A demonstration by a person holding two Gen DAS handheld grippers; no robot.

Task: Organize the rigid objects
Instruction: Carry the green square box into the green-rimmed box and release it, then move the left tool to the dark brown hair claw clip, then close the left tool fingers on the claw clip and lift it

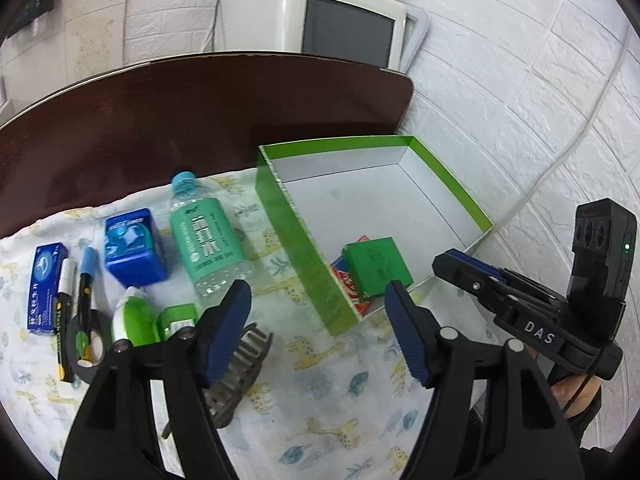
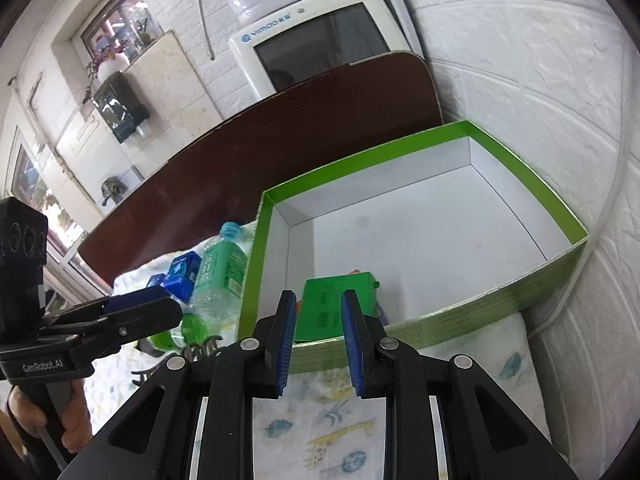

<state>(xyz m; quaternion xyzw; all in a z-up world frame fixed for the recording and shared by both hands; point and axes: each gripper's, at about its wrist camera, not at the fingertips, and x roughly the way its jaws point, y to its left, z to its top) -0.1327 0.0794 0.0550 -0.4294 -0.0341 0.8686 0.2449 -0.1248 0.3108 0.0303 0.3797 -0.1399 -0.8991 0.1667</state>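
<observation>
Two blue pads of the left gripper (image 1: 320, 312) stand wide apart with nothing between them. Just past them the green box (image 1: 378, 266) already lies in the green tray (image 1: 304, 240). The right gripper (image 2: 318, 344) is narrow and empty. Next, I think, comes grabbing the hair clip (image 1: 240, 376).

Object count on the patterned cloth (image 1: 320, 392)

One green tray (image 1: 304, 240), one bottle (image 1: 206, 240), two markers (image 1: 64, 304), three blue or green boxes (image 1: 134, 246), one hair claw (image 1: 236, 376).
</observation>
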